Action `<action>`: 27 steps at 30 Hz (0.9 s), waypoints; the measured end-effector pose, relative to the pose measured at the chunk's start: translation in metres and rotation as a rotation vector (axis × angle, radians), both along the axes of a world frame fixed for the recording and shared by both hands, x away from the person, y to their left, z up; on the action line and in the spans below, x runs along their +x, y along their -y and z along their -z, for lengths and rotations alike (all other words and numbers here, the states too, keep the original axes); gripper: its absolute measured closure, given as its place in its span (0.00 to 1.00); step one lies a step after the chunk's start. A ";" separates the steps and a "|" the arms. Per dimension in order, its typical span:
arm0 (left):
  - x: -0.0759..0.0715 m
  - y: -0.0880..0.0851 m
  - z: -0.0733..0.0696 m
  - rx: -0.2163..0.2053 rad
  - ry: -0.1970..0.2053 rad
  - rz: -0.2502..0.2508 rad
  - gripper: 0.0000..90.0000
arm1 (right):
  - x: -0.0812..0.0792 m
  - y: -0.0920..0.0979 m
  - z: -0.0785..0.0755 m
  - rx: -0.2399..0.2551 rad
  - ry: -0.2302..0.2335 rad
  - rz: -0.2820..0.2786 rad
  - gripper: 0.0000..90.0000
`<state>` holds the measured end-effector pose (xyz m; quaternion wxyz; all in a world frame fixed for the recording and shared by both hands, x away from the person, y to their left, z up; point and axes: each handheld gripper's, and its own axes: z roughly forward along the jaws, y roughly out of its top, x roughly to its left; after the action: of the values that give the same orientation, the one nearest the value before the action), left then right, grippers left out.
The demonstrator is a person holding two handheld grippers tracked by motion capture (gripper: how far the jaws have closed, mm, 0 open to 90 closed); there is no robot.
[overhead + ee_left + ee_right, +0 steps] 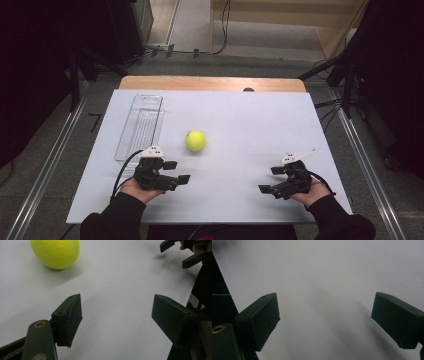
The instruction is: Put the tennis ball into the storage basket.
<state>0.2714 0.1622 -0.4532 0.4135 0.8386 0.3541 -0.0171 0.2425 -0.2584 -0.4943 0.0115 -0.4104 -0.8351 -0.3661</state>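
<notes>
**Both tools set, ball not yet approached**

The fuzzy yellow-green tennis ball [195, 141] sits alone near the middle of the pale grey-white surface [260, 120], touching nothing. We judge that we are at the reach step, with no grasp begun. Our left tool [181, 171] lies at about seven o'clock from the ball, near it but apart, its jaws standing apart with nothing between them; in its own view the ball [55, 252] shows at eleven o'clock, beyond the jaws. Our right tool [271, 180] rests at about four o'clock from the ball, well apart, jaws spread wide over bare surface.

Next, we think the left tool must swing toward eleven o'clock and straddle the ball squarely, since a round ball may roll from a glancing touch.

A clear plastic rectangular tray [140, 126] lies at nine o'clock, near the left edge. Toward three o'clock the way is open to the right edge.
</notes>
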 end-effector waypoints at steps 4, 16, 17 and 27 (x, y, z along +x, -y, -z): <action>0.002 0.003 0.001 0.006 -0.013 -0.007 0.24 | 0.000 0.000 0.000 0.001 0.000 -0.001 0.07; 0.007 0.013 -0.002 -0.005 -0.003 0.008 0.02 | 0.000 0.000 -0.001 0.004 0.003 0.000 0.07; 0.007 0.015 -0.002 -0.005 -0.004 0.007 0.02 | 0.000 0.000 -0.001 0.005 0.003 -0.001 0.07; 0.013 0.019 -0.004 -0.011 -0.016 0.009 0.00 | 0.000 0.002 -0.001 0.004 0.003 0.003 0.07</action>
<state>0.2845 0.1437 -0.4495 0.4153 0.8378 0.3533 -0.0277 0.2422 -0.2607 -0.4933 0.0107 -0.4109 -0.8338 -0.3685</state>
